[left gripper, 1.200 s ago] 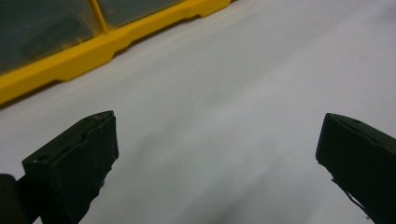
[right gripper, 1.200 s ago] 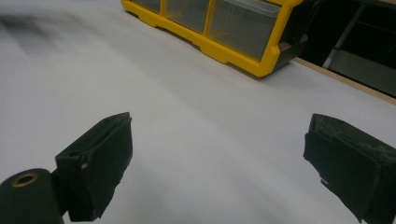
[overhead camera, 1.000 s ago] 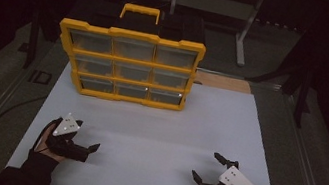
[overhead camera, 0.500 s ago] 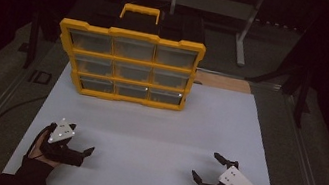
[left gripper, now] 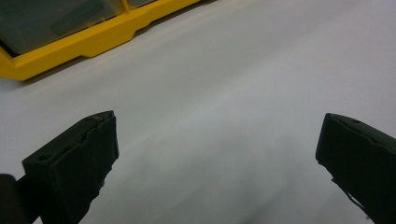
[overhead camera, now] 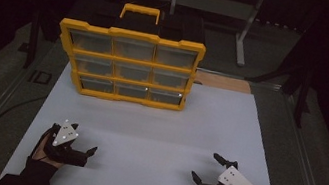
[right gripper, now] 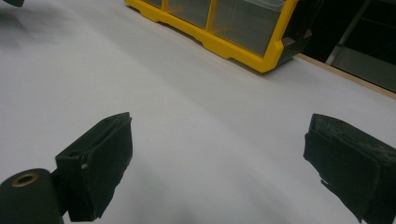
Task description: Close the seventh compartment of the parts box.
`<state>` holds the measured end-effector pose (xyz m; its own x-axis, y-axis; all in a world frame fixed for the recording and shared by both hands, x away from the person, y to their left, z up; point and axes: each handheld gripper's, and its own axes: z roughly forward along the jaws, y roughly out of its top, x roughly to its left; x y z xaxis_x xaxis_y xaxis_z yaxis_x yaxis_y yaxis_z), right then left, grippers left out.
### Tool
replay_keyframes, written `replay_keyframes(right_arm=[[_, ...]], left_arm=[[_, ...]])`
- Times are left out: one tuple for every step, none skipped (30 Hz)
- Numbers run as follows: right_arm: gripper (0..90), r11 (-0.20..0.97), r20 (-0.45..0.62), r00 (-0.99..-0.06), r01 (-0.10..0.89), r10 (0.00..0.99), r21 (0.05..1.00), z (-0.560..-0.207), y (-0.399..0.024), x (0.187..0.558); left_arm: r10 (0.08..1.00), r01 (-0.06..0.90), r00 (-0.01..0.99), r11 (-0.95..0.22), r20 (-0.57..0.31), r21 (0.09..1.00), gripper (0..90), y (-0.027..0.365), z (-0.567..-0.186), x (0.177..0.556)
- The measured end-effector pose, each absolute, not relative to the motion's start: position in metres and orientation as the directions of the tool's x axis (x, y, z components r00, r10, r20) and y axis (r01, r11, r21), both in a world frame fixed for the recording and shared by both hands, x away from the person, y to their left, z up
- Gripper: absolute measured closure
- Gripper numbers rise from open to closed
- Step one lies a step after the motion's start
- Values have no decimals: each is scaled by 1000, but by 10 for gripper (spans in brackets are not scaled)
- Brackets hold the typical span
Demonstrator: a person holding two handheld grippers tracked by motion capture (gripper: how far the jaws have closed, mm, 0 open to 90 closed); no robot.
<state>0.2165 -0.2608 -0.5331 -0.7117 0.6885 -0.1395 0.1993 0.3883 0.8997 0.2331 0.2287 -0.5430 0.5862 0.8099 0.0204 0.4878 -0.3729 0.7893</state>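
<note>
A dim room surrounds a white table (overhead camera: 155, 136), with dark metal stands behind it. No brand, label or writing can be read on anything.

The yellow organiser case (overhead camera: 129, 64) stands upright at the far side of the table, its clear drawers facing the person and its handle on top. It is well ahead of both tools, more in front of the left one.

The left gripper (overhead camera: 82, 140) rests low at the near left edge, held by a gloved hand (overhead camera: 49, 147), jaws spread wide and holding nothing; bare table lies between them.

The right gripper (overhead camera: 210, 168) sits at the near right edge, jaws equally wide and empty, pointing toward the case's right corner.
</note>
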Motion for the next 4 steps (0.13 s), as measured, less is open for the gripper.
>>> replay_keyframes(right_arm=[[79,388,-139,-712,200,689,900,-533,-261,217],[79,387,-137,-711,201,689,900,-533,-261,217],[79,387,-136,-712,203,689,899,-533,-261,217],[79,388,-137,-712,203,689,899,-534,-261,217]], left_arm=[[811,484,585,-375,27,791,0,229,-543,233],[812,478,583,-376,34,794,0,229,-543,233],[812,478,583,-375,32,794,0,229,-543,233],[813,476,582,-369,29,798,0,230,-543,232]])
